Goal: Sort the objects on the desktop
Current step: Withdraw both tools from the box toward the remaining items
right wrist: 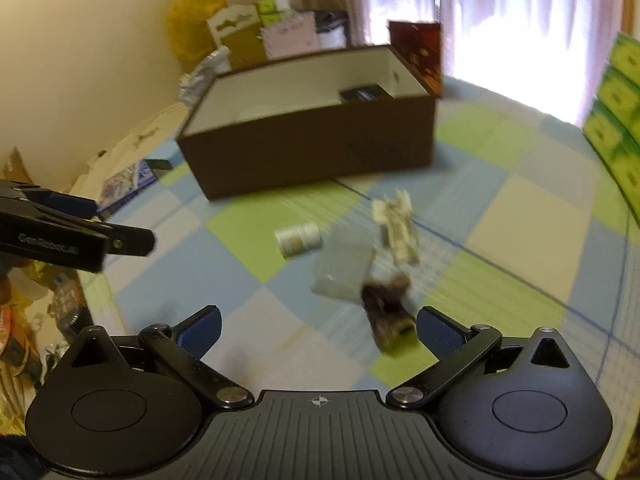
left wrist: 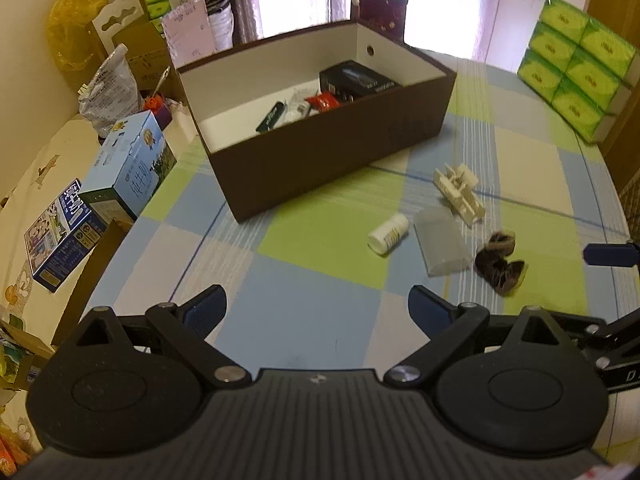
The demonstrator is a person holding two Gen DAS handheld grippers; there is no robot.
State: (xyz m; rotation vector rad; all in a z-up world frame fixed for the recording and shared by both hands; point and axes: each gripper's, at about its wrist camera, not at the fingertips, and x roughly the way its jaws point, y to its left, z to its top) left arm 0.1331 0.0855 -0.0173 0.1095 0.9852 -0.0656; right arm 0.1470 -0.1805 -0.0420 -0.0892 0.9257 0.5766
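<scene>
Inside the brown box (left wrist: 320, 152) at 12 o'clock several items already sit; your white bottle (left wrist: 388, 235), grey pouch (left wrist: 440, 244), white plastic part (left wrist: 460, 192) and brown toy (left wrist: 500, 264) remain on the tabletop (left wrist: 304, 308), both jaws spread, empty.

Ahead of the grippers, a brown box (left wrist: 320, 152) with a white interior sits on a blue-green-cream checked cloth (left wrist: 304, 240).

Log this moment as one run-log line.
left gripper: open, empty | right gripper: open, near brown fuzzy item | white bottle, grey pouch, cream plastic part: on table | brown box: partly filled
</scene>
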